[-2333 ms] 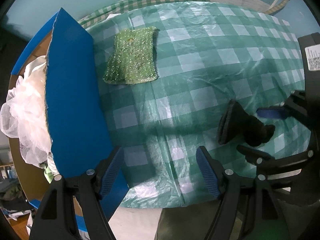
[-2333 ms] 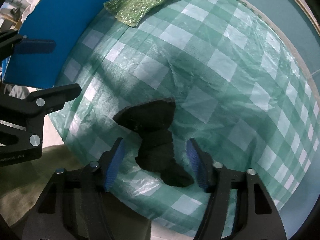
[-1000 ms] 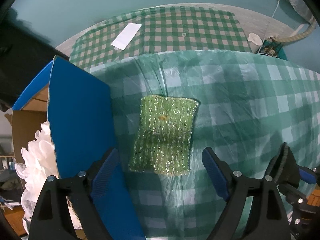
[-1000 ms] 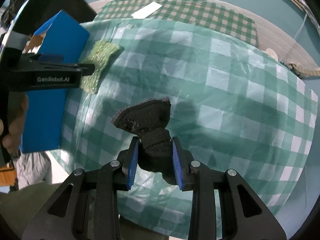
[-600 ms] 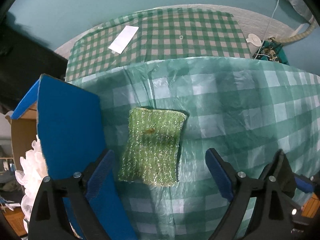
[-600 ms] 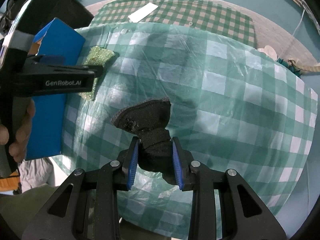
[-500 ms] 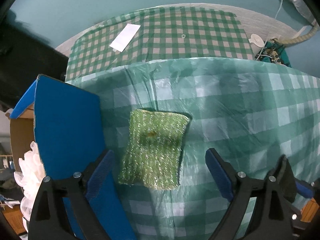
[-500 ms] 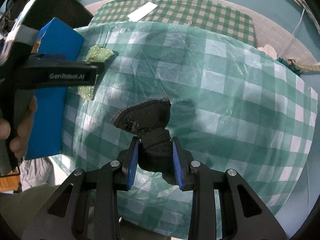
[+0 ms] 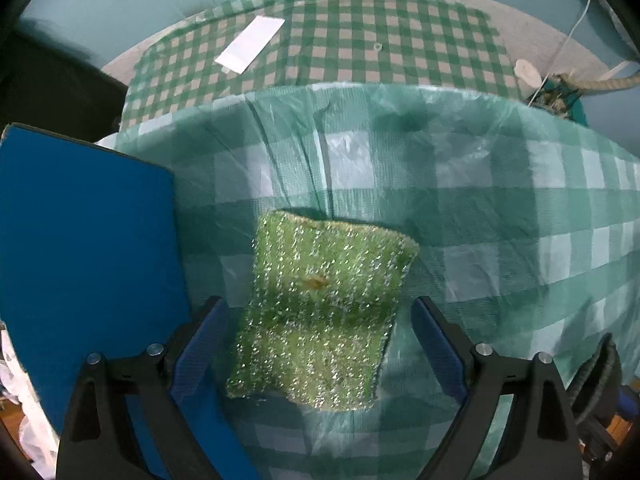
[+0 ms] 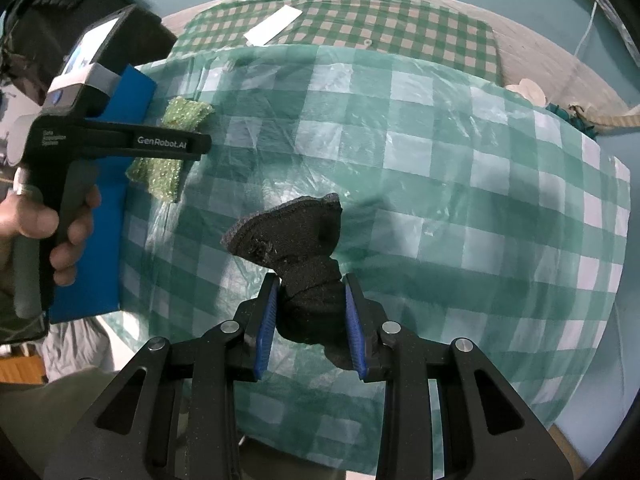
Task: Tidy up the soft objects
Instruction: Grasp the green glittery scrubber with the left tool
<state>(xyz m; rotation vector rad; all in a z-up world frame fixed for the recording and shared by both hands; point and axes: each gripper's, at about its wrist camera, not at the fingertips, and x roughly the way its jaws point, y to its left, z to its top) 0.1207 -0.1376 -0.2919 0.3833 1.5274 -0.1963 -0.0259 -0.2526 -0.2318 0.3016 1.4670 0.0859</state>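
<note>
Two soft items in hand's reach: one pinched, one about to be.

Nearest you, at 6 o'clock in the right wrist view, your right gripper (image 10: 311, 322) is pressed onto the black sock (image 10: 298, 248), its cuff fanning out above the pads, lifted clear of the checked tablecloth (image 10: 460, 184), presumably ready for carrying. In the left wrist view your left gripper (image 9: 318, 344) points down with jaws spread wide, which have just eased slightly inward; the green sparkly scrubber (image 9: 320, 312) lies flat between them, untouched, lined up for a pinch across its width. At 9 o'clock stands the blue box flap (image 9: 84, 248), just beside the scrubber, likely the drop-off. Farthest, at 11 o'clock, a white card (image 9: 250, 45) rests on the finer-checked cloth (image 9: 360, 40).
</note>
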